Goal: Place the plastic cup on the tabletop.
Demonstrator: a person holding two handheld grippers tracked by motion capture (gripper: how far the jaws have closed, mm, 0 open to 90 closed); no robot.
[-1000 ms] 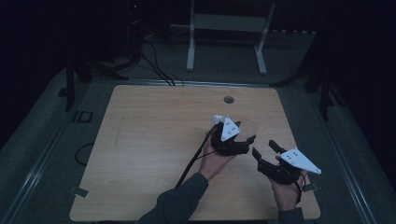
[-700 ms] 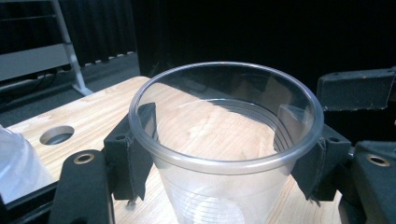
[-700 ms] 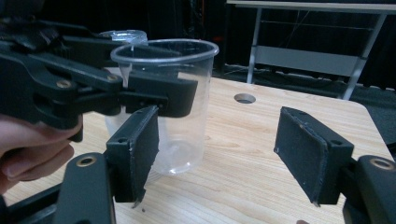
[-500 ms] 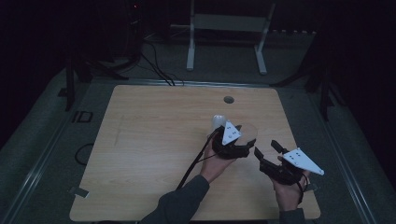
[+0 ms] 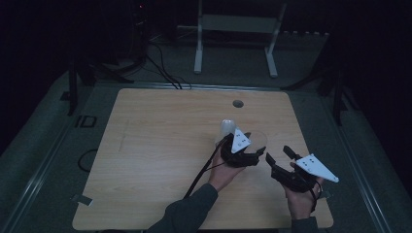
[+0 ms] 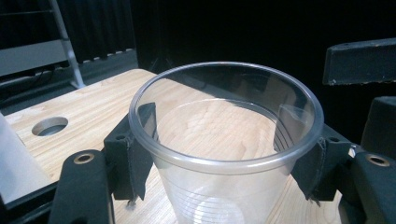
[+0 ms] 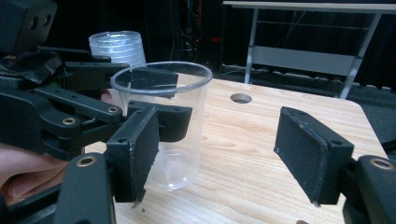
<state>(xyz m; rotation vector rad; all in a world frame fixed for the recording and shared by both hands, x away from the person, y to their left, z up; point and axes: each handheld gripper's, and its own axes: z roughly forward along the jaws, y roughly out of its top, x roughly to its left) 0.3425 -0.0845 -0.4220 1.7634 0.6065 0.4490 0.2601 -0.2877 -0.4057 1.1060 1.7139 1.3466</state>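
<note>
The left claw (image 6: pixel 224 154) is clamped on a clear round plastic cup (image 6: pixel 224 154), upright between its jaws on the wooden worktop (image 5: pixel 160 145). The right claw (image 7: pixel 215 154), just beside, gapes, holding nothing.

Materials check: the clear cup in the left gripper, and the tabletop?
Clear round cup: likely thin glossy plastic, since the wood grain shows through the wall and the rolled rim catches highlights. Tabletop: pale wood or a wood-look laminate with a matte finish; grain lines are visible, but I cannot tell which.
</note>
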